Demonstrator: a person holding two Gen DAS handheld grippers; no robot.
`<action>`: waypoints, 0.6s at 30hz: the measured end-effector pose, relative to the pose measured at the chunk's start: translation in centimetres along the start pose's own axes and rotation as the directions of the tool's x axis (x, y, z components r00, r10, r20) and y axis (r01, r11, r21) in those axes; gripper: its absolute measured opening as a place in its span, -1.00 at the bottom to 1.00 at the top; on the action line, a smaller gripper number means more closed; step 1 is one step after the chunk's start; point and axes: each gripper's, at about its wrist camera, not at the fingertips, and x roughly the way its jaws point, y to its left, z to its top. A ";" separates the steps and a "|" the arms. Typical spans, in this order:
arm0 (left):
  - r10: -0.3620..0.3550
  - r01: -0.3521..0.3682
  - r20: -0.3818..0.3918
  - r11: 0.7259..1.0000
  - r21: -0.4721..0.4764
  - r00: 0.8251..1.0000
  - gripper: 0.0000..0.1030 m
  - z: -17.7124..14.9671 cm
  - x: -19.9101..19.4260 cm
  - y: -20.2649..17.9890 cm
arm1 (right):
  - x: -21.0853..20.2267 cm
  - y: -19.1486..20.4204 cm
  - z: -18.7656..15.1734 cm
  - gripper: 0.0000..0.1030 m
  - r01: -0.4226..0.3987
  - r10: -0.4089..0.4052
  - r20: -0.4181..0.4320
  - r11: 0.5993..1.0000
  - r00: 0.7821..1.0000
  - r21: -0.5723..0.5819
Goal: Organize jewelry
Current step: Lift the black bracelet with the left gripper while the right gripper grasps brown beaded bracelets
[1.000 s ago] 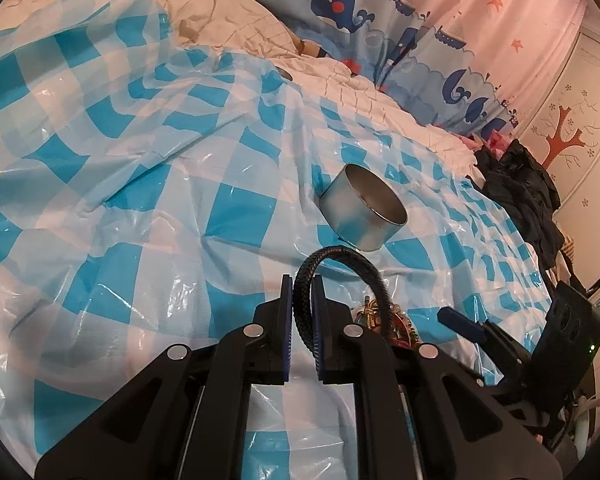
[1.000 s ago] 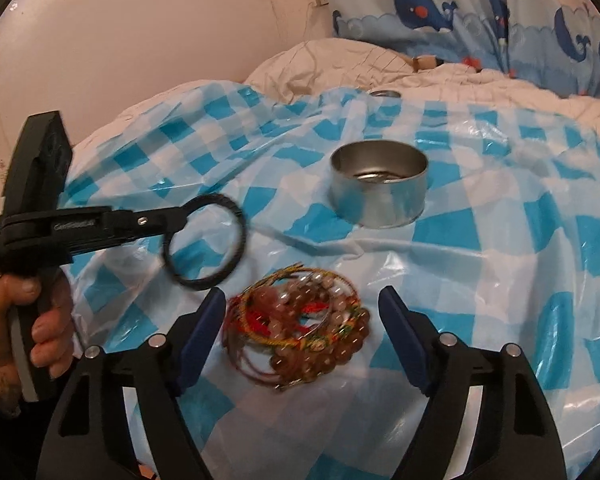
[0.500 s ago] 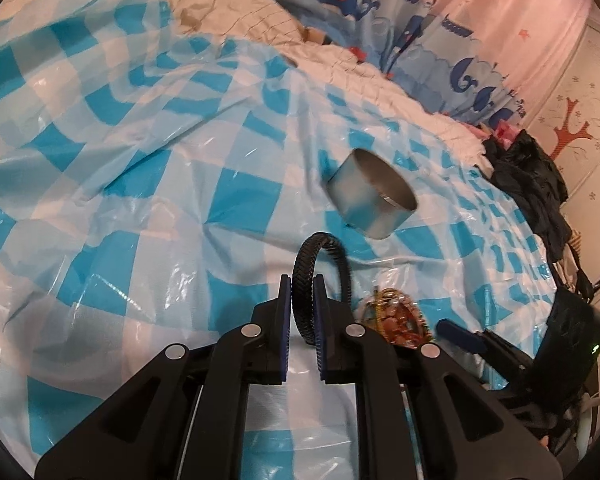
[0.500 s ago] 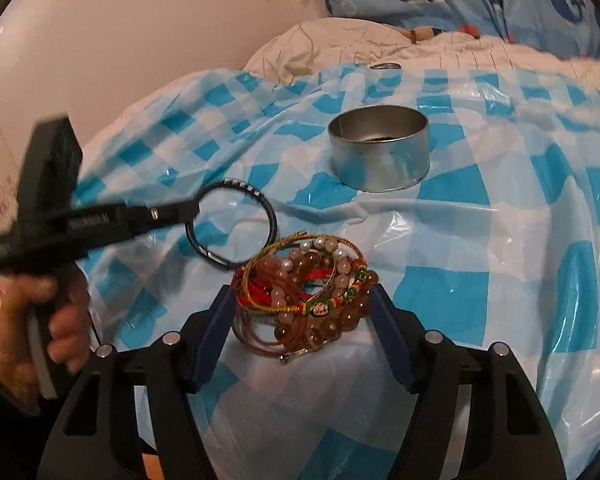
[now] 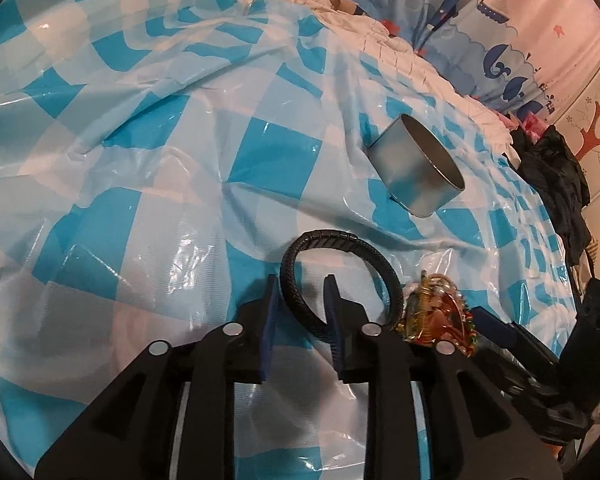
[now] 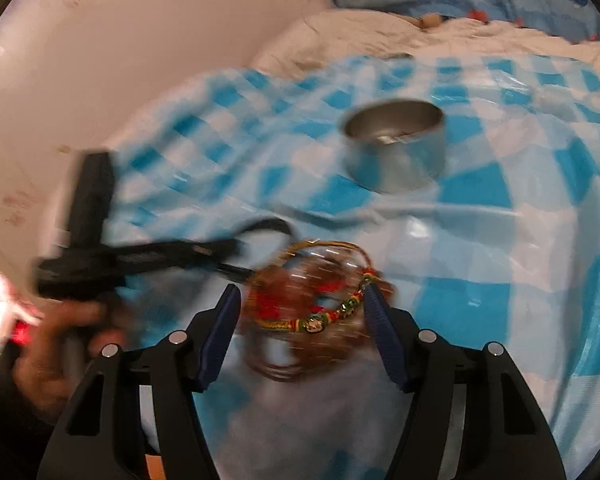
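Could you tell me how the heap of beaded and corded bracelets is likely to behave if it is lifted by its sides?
The heap of beaded and corded bracelets consists of separate loose loops, so it will probably sag and shift. Round beads may slip. It looks light, and the crinkled blue-checked plastic sheet beneath gives little friction.

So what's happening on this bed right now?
A person with a gripper in each hand is sorting jewelry on a blue checked plastic sheet. The left gripper has just been opening; the black braided bracelet sits loose between its fingers on the sheet. The right gripper has been closing around the pile of beaded bracelets, pads not clearly pressing yet. The metal tin stands beyond.
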 end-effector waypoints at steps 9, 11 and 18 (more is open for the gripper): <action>-0.004 0.004 -0.001 1.000 0.003 1.000 -0.45 -0.1 -0.1 -0.1 | 0.4 -1.3 -0.1 0.22 0.059 -0.058 -0.028 0.997 0.998 0.057; -0.005 0.005 -0.002 1.000 0.003 1.000 -0.43 -0.1 0.0 -0.1 | 0.6 -1.2 0.1 0.23 0.066 -0.065 -0.028 0.997 0.998 0.047; -0.016 0.016 0.000 1.000 -0.009 1.000 -0.34 -0.3 0.3 -0.1 | 2.9 -1.5 1.8 0.23 0.023 -0.019 -0.065 0.998 0.998 0.058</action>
